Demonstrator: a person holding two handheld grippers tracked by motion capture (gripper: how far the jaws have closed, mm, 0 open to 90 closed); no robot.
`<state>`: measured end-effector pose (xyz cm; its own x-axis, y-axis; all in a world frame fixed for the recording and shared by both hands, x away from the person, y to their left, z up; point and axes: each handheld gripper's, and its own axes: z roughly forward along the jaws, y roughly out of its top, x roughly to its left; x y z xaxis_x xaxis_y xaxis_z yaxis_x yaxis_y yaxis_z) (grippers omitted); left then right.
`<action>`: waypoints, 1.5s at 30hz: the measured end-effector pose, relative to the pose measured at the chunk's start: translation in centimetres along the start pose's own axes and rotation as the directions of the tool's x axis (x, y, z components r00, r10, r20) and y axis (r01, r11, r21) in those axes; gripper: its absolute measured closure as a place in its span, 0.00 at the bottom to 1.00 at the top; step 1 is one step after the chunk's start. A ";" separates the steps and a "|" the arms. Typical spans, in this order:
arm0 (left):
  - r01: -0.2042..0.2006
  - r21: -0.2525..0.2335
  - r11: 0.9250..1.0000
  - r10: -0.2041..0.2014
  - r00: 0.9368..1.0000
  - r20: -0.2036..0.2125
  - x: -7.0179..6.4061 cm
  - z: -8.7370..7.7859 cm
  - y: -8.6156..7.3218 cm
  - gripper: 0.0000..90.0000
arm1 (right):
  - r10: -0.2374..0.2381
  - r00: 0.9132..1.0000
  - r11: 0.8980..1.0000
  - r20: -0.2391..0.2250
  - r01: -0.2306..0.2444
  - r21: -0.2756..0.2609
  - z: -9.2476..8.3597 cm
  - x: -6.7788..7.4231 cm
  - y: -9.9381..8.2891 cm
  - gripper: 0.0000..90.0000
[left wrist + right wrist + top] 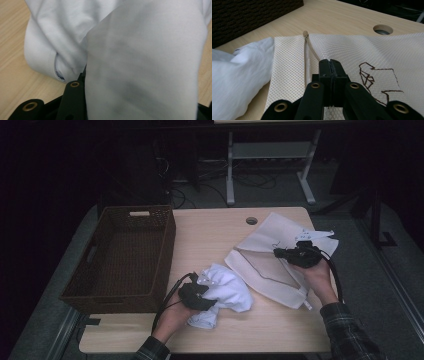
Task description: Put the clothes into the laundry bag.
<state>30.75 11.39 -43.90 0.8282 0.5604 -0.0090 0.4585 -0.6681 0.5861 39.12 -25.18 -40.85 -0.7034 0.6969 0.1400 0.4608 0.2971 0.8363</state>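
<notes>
High view: the white garment [224, 292] is bunched just ahead of the left gripper [199, 296], w/ the mesh laundry bag [280, 265] spread beyond it and pinched by the right gripper [295, 253], prob. so the bag's opening is lifted for stuffing; the wicker basket [122, 257] is parked off to the left. Left gripper view: cloth is draped over and between the jaws, tips hidden, so whether it is clamped cannot be told. Right gripper view: jaws are pressed together on the mesh beside the zipper [306, 56]; the bag's inside is hidden.
</notes>
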 end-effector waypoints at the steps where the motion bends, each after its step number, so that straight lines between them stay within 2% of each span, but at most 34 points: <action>1: 0.001 -0.008 1.000 -0.001 1.000 -0.001 0.0 -0.2 0.0 0.65 | -0.002 1.000 1.000 0.001 0.002 0.002 0.0 0.0 0.0 0.98; 5: 0.006 -0.031 0.999 -0.005 1.000 0.011 0.2 -0.9 0.1 0.65 | -0.002 1.000 1.000 0.007 0.002 0.012 0.1 0.1 0.0 0.98; 12: -0.010 -0.069 0.998 0.012 1.000 0.016 0.0 -2.1 0.6 0.65 | -0.013 1.000 0.999 0.011 0.013 0.030 0.4 0.4 -0.1 0.98; 19: -0.001 -0.114 0.993 0.008 0.998 0.060 -0.6 -2.8 1.6 0.65 | -0.025 1.000 0.999 0.000 0.025 0.039 0.7 0.9 0.1 0.98; 24: -0.033 -0.102 0.994 0.039 0.998 0.055 -0.8 -2.5 2.5 0.65 | -0.035 0.999 0.998 -0.008 0.035 0.043 0.9 1.4 0.2 0.98; 35: -0.071 -0.090 0.993 0.077 0.995 0.070 -1.5 -1.1 4.4 0.65 | -0.051 0.998 0.998 -0.026 0.052 0.040 1.1 2.2 0.5 0.98; 40: -0.095 -0.078 0.992 0.101 0.992 0.077 -2.0 -0.2 5.2 0.65 | -0.057 0.998 0.998 -0.032 0.058 0.031 1.0 2.6 0.8 0.98; 45: -0.099 -0.069 0.993 0.105 0.991 0.082 -2.1 0.4 5.6 0.65 | -0.065 0.997 0.998 -0.037 0.066 0.008 0.6 3.0 1.2 0.98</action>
<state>31.75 6.27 -40.92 0.8951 0.4456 -0.0137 0.3507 -0.6846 0.6390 37.91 -22.36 -39.71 -0.7517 0.6511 0.1047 0.4177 0.3472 0.8397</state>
